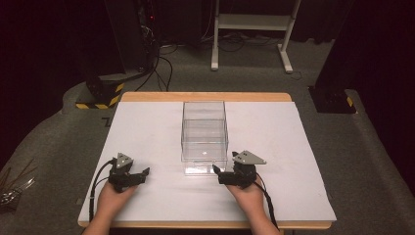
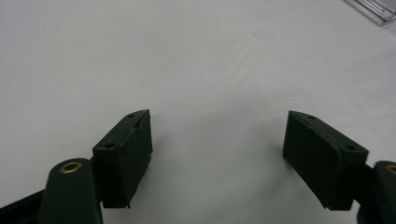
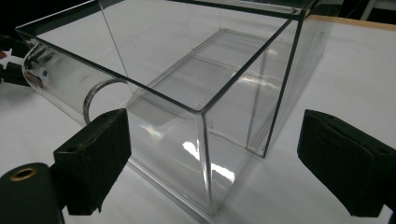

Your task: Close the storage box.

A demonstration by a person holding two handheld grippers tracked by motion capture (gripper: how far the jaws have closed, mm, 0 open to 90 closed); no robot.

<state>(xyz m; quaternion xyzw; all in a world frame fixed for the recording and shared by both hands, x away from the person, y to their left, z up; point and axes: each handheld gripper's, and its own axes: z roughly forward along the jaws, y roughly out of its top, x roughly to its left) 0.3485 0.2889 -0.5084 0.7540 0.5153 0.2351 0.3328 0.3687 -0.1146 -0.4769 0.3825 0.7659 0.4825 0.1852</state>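
Note:
An open-topped clear plastic box (image 1: 204, 131) stands at the middle of the white table (image 1: 274, 147), with nothing seen inside it. A clear round tube (image 3: 60, 86) lies against its near side. My left gripper (image 1: 142, 175) rests at the front left, open, its jaws over bare table (image 2: 217, 121), and a corner of the box (image 2: 373, 9) shows far off. My right gripper (image 1: 218, 174) sits just right of the box's near end and points at it. It is open, and a near corner of the box (image 3: 204, 154) stands between its jaws (image 3: 215, 126), untouched by either.
The table has a wooden rim (image 1: 205, 96) at the far edge. On the carpet beyond are a black stand with yellow-black stripes (image 1: 100, 95), cables (image 1: 164, 68), a white frame (image 1: 249, 24) and a black base (image 1: 333, 100). Thin metal rods (image 1: 14, 188) lie at the far left.

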